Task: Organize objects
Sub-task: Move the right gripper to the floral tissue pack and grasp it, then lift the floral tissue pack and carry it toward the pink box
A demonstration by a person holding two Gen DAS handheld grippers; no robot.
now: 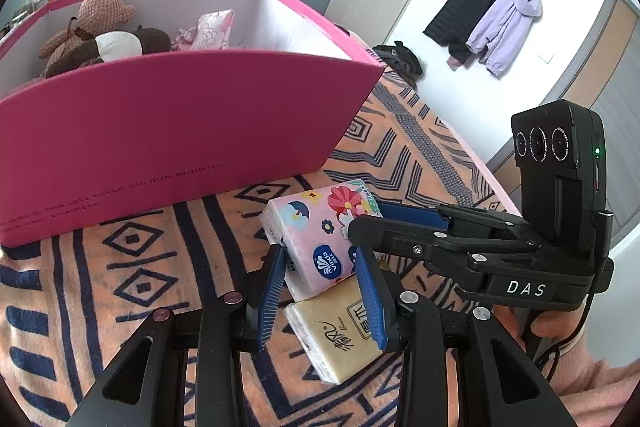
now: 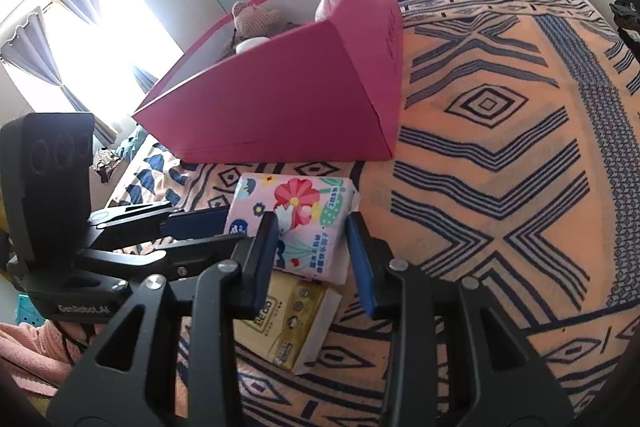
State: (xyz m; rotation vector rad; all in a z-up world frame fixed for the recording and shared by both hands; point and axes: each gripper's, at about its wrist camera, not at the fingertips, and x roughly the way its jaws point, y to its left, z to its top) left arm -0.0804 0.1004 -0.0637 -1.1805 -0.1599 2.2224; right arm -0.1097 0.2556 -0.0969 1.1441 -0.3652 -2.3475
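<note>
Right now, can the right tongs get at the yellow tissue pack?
Probably not: the right tongs are shut on the floral tissue pack lying atop the yellow tissue pack, with the left tongs gripping it too.

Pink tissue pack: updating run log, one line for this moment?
left gripper: shut on pink tissue pack | right gripper: shut on it | resting on yellow tissue pack

"Vinda" on pink tissue pack (image 1: 320,227), "DAS" on right hand-held gripper (image 1: 362,213)

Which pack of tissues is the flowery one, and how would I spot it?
Find the big pink box on the patterned bedspread. Just in front of it two tissue packs are stacked; the flowery pack is the top one, pink with a red flower, lying on a plain yellowish pack.
</note>
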